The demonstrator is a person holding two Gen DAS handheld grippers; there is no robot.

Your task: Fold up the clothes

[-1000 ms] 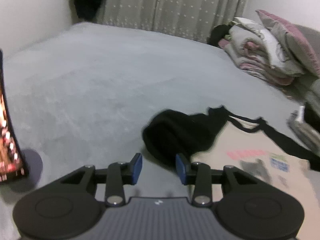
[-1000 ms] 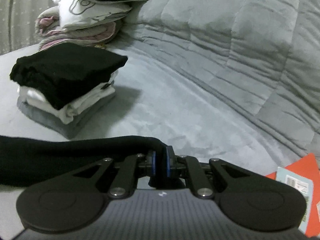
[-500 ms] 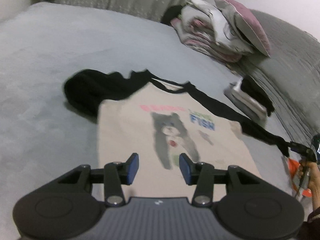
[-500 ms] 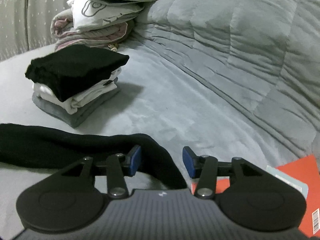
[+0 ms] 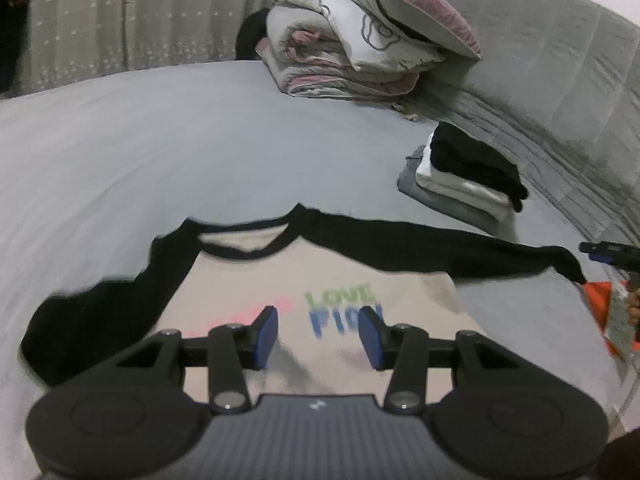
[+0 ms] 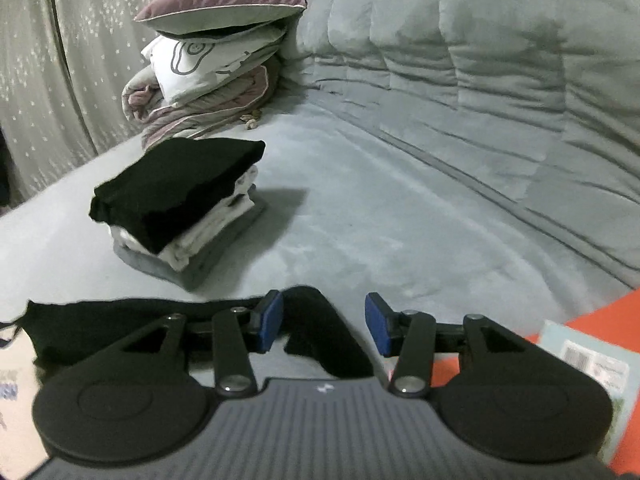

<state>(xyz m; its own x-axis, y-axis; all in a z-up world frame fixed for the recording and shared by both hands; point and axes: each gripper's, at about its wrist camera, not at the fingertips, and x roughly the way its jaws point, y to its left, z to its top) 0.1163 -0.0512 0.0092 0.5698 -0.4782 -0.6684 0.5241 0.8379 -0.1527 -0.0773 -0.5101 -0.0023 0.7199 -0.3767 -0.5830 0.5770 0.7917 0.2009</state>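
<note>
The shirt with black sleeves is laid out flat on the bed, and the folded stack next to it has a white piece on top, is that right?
Not quite: the folded stack has a black piece on top, with white below it, as the right wrist view shows. The shirt does lie flat on the bed.

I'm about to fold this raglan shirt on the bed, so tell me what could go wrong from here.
1. The right sleeve ends on an orange packet; folding might drag the packet along.
2. The left sleeve looks bunched, so a fold could trap creases.
3. The folded stack sits close behind; a wide sweep might topple it.
</note>
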